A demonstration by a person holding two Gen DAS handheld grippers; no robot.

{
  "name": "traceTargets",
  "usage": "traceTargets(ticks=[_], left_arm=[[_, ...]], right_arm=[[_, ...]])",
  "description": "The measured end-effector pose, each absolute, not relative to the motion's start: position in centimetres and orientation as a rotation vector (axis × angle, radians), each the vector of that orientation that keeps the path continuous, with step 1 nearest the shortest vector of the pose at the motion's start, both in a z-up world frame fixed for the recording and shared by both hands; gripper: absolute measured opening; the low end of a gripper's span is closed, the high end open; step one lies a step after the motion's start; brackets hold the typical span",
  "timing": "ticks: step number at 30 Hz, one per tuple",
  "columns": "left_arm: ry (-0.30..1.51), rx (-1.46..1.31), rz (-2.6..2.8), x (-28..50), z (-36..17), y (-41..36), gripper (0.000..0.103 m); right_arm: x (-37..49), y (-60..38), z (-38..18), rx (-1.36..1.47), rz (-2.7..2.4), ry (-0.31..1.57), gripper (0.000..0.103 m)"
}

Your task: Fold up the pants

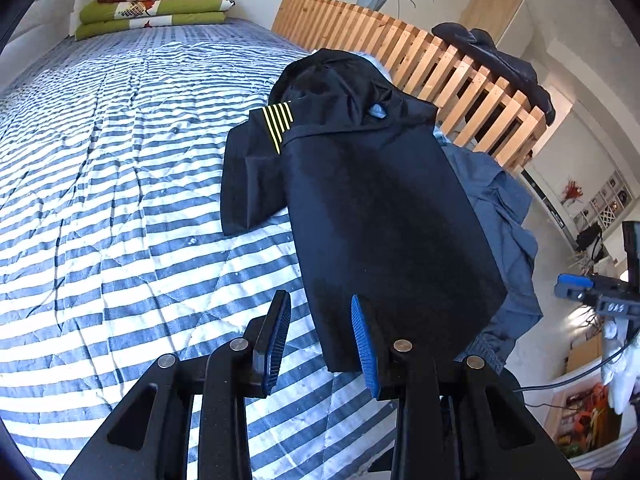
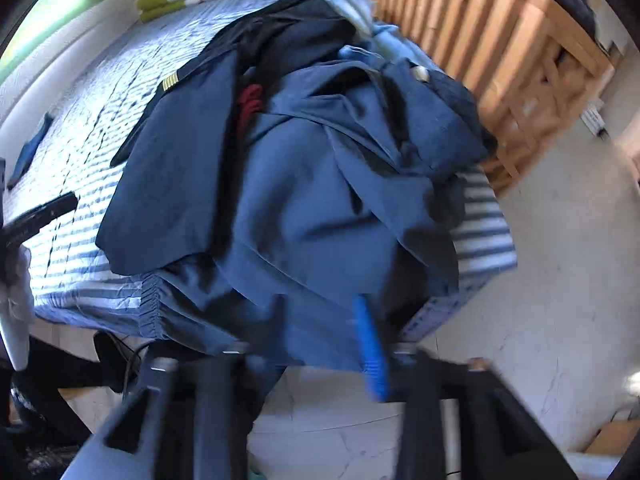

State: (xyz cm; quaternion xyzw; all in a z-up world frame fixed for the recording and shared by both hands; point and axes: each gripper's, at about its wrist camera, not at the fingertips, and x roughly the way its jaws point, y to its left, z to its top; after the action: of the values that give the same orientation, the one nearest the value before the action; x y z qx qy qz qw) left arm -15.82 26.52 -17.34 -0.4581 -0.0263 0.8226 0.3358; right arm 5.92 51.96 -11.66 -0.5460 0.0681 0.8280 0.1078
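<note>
1. Lying on the striped bed cover (image 1: 120,200), the dark navy pants (image 1: 380,208) are folded into a long panel that runs from the near edge of the bed toward the far right; the yellow stripes (image 1: 278,126) mark their far left part.
2. One flap of the pants sticks out to the left, flat on the cover.
3. The left tongs (image 1: 320,340) hover over the near end of the pants, released, with a clear gap between the two pads; nothing is gripped, and the right pad overlaps the near left edge of the pants in the view.
4. The right tongs (image 2: 320,332) are seen in heavy blur at the near edge of the bed, over a heap of blue clothes (image 2: 320,200); the pads stand apart, and blue cloth lies behind the gap, but no pad presses on it as far as the blur lets me tell.
5. In the right wrist view the pants (image 2: 172,184) lie to the left of the heap, partly under it.
6. The heap hangs over the near edge of the bed, toward the pale floor (image 2: 540,280).
7. Far back on the bed sit the folded blankets (image 1: 156,6), green and red.
8. A wooden slat rail (image 1: 440,68) runs along the far right side, with a dark garment (image 1: 500,56) draped over it.
</note>
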Motion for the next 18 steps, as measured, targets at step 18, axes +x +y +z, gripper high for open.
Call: traceTargets(ticks=[18], left_arm=[[-0.094,-1.202,2.161,-17.1,-17.2,26.5,0.034]], right_arm=[[5.6,54.6,-11.8,-1.512,2.419,0.492,0.048]])
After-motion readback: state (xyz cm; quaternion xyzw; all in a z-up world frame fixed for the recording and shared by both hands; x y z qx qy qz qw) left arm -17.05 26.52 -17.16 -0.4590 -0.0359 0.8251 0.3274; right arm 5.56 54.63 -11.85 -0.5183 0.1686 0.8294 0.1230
